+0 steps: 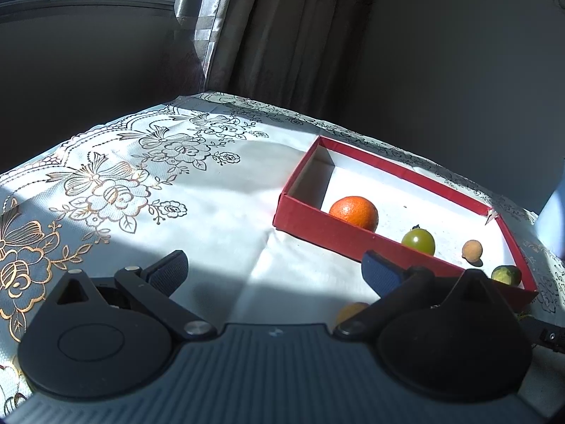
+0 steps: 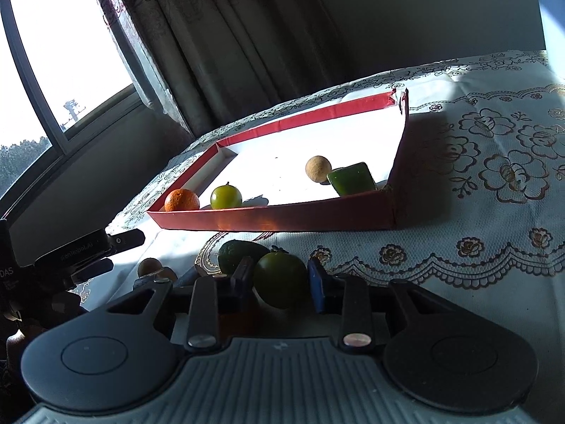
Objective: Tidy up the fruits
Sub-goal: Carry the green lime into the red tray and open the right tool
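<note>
A red box (image 1: 346,238) (image 2: 275,217) with a white floor lies on the flowered tablecloth. In it are an orange (image 1: 354,212) (image 2: 181,200), a green tomato (image 1: 418,241) (image 2: 226,196), a small tan fruit (image 1: 472,250) (image 2: 318,168) and a green fruit (image 1: 506,274) (image 2: 351,178). My right gripper (image 2: 280,281) is shut on a round green fruit (image 2: 280,279) just in front of the box. A dark green avocado (image 2: 236,254) lies behind it. My left gripper (image 1: 273,270) is open and empty, left of the box, above the cloth.
A small orange fruit (image 1: 349,312) lies under my left gripper's right finger. A small brown fruit (image 2: 150,266) lies left of the avocado. The left gripper's body (image 2: 88,247) shows at the right wrist view's left edge. Curtains and a window stand behind the table.
</note>
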`<state>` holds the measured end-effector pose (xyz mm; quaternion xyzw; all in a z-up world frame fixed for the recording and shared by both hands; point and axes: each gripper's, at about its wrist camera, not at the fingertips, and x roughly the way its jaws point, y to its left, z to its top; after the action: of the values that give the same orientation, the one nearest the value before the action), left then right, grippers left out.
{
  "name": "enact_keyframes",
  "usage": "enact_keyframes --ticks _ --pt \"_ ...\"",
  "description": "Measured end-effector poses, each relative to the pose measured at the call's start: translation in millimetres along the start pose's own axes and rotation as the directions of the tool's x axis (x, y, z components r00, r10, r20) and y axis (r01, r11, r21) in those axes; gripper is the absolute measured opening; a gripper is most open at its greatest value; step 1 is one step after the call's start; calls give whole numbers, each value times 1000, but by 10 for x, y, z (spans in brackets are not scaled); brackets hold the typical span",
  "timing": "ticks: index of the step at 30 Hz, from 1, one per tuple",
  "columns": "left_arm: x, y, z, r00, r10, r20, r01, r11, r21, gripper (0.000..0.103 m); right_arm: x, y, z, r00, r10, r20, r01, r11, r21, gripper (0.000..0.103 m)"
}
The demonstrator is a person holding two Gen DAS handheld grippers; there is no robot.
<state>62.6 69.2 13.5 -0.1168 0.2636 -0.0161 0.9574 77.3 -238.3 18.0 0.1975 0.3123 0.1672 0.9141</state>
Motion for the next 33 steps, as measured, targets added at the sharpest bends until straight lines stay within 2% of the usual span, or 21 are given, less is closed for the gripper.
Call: enact_keyframes --ticks 6,10,14,19,25,33 --pt "6 4 -5 1000 1 -1 -1 1000 0 103 -115 238 103 991 -90 96 106 978 -177 32" --pt "17 13 -11 1000 2 -6 -2 1000 -4 103 -71 451 215 978 -139 155 182 933 -310 32" --pt "23 15 -8 1000 1 -10 -1 1000 -5 103 14 615 296 962 -179 205 249 883 -397 32" --pt "25 17 -11 1000 1 -14 -1 1000 -5 103 169 733 388 951 -223 216 297 852 -430 32" --pt "30 21 -12 1000 0 -16 0 1000 -6 103 493 767 495 939 -295 178 344 827 -446 32" --pt "38 20 -24 1000 -2 -26 2 1000 -2 103 814 700 534 932 -338 131 360 823 -440 32"
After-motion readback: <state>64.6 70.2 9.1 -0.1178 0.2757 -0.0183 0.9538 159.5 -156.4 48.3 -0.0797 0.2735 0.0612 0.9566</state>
